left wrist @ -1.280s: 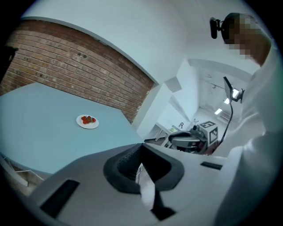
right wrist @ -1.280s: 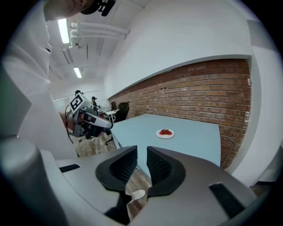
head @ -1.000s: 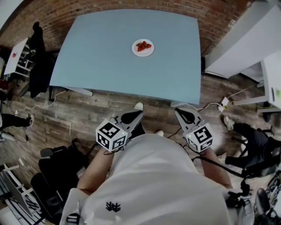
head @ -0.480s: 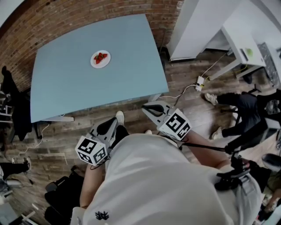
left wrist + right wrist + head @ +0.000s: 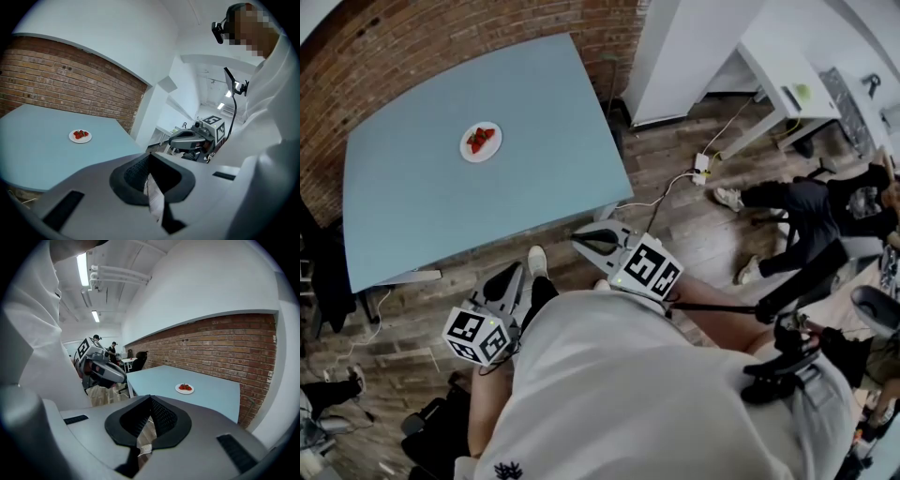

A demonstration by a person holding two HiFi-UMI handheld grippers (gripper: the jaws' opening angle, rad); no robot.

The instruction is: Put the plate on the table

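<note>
Left gripper [image 5: 514,272], right gripper [image 5: 581,238]; jaws together

Plate: the round white plate [image 5: 468,153] lies on the flat blue counter [image 5: 534,197], toward its far edge.
Counter: stands against the red brick wall [image 5: 441,42].
Grippers: the left hand-held gripper [image 5: 511,277] and the right hand-held gripper [image 5: 584,238] are side by side before the counter's near edge.

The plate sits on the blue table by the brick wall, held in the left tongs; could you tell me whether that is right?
Not quite. The plate sits on the blue table by the brick wall, but nothing holds it: the head view shows the left tongs shut and empty, well short of the table.
</note>
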